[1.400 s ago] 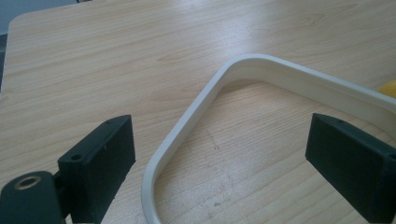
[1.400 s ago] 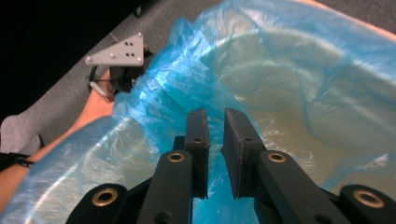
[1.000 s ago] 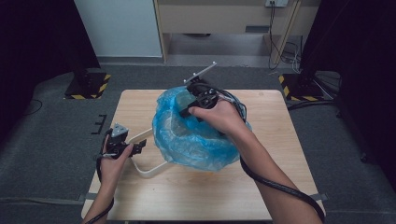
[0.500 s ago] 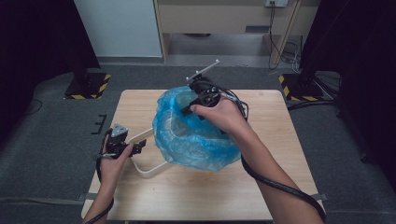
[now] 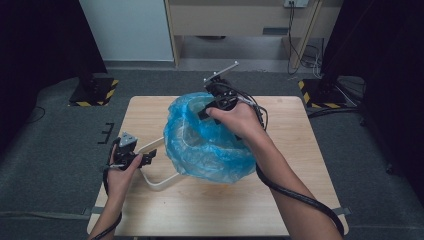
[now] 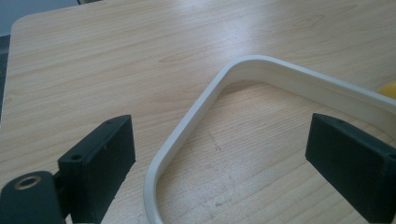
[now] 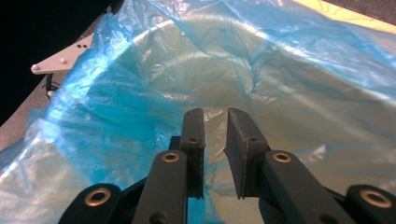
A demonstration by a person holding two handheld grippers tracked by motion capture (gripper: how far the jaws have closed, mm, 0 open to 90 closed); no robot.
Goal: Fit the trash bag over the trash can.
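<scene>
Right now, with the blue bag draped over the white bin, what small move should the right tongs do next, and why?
Probably close the right tongs a little on the blue bag and draw that film down over the white bin's rim. Their jaws stand narrowly apart with thin plastic between them, not clearly pinched, and the bag lies bunched. The left tongs stand open around the bin's handle.

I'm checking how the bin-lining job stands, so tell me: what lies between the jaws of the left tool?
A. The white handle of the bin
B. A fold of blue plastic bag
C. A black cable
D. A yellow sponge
A: in the left gripper view the white handle curves across the wooden table between the wide-open jaws of the left tool, with neither jaw touching it.
</scene>
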